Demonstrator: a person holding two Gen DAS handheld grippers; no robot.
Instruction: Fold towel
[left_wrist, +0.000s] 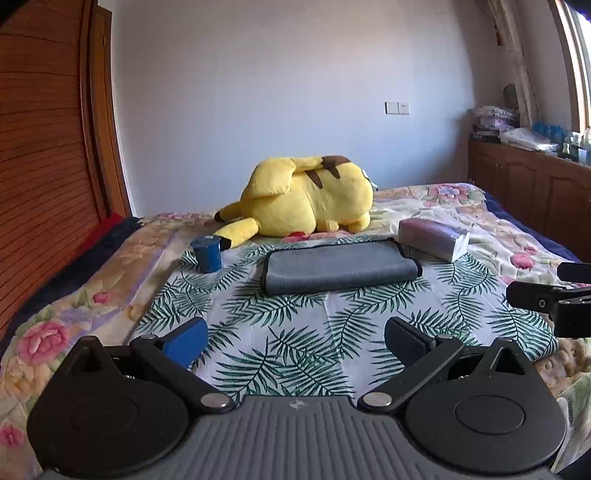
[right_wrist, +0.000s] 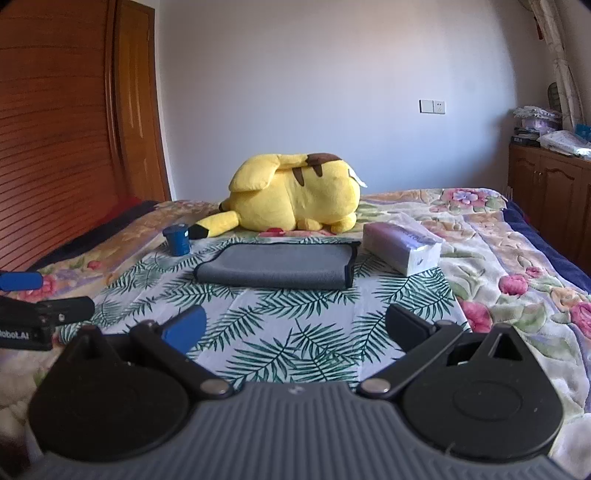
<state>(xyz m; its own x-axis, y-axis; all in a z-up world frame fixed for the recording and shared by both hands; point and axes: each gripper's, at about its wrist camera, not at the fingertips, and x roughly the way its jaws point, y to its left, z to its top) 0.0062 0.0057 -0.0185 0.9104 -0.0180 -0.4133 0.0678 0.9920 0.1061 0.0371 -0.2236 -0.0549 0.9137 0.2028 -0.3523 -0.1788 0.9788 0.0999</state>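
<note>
A grey towel (left_wrist: 338, 267) with a dark hem lies folded on the palm-leaf cloth (left_wrist: 295, 332) on the bed; it also shows in the right wrist view (right_wrist: 277, 267). My left gripper (left_wrist: 295, 339) is open and empty, hovering over the cloth well short of the towel. My right gripper (right_wrist: 295, 328) is open and empty, also short of the towel. Each gripper shows at the edge of the other's view, the right gripper (left_wrist: 554, 299) and the left gripper (right_wrist: 40, 295).
A yellow plush toy (left_wrist: 306, 199) lies behind the towel. A blue cup (left_wrist: 207, 253) stands at the towel's left, a tissue pack (left_wrist: 432, 238) at its right. A wooden wardrobe (left_wrist: 44, 147) is on the left, a wooden cabinet (left_wrist: 535, 184) on the right.
</note>
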